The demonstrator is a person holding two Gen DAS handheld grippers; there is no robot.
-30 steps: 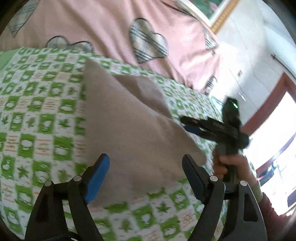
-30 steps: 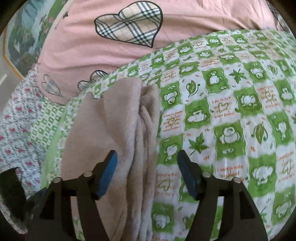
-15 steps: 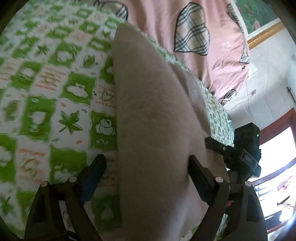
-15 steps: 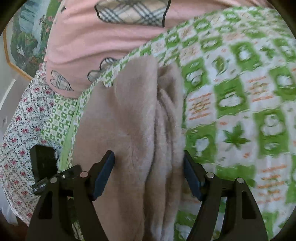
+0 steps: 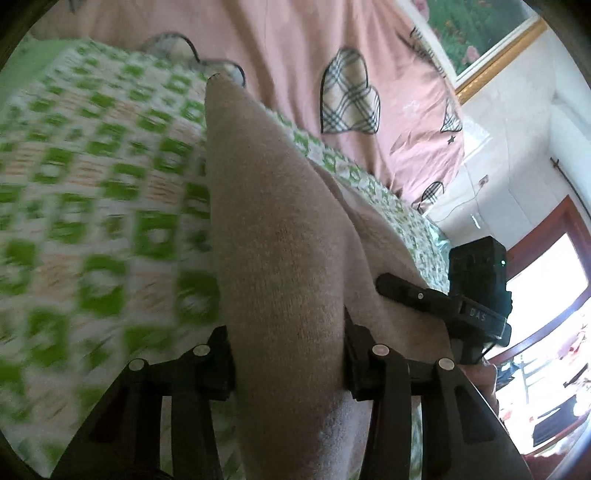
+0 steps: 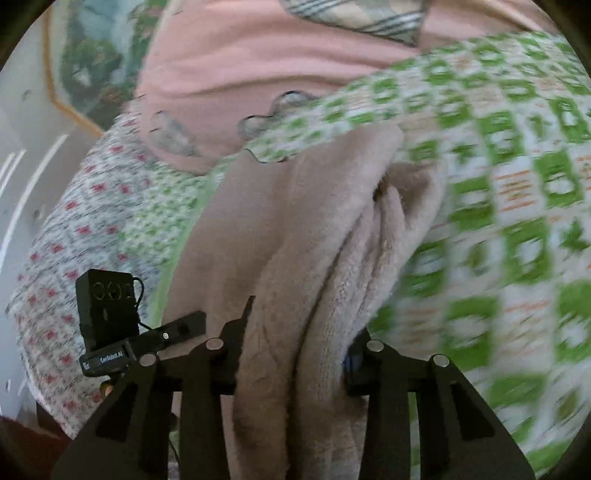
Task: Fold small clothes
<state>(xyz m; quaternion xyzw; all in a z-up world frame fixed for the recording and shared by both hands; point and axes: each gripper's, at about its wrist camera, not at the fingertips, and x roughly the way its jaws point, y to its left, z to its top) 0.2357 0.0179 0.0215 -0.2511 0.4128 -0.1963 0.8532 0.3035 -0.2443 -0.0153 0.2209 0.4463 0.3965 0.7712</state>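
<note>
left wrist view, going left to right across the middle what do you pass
green checked bedspread → beige fleece garment → right gripper → red-framed window

White wall (image 5: 517, 122), gilt-framed painting (image 5: 476, 33), bright wood-framed window (image 5: 554, 280)

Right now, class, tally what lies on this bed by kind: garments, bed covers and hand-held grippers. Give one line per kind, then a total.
Fuzzy beige garment: 1
Bed covers: 2, a green-and-white checked sheet and a pink quilt with plaid hearts
Hand-held grippers: 2, left hand-held gripper, right hand-held gripper, each clamping the garment
Total: 5
</note>
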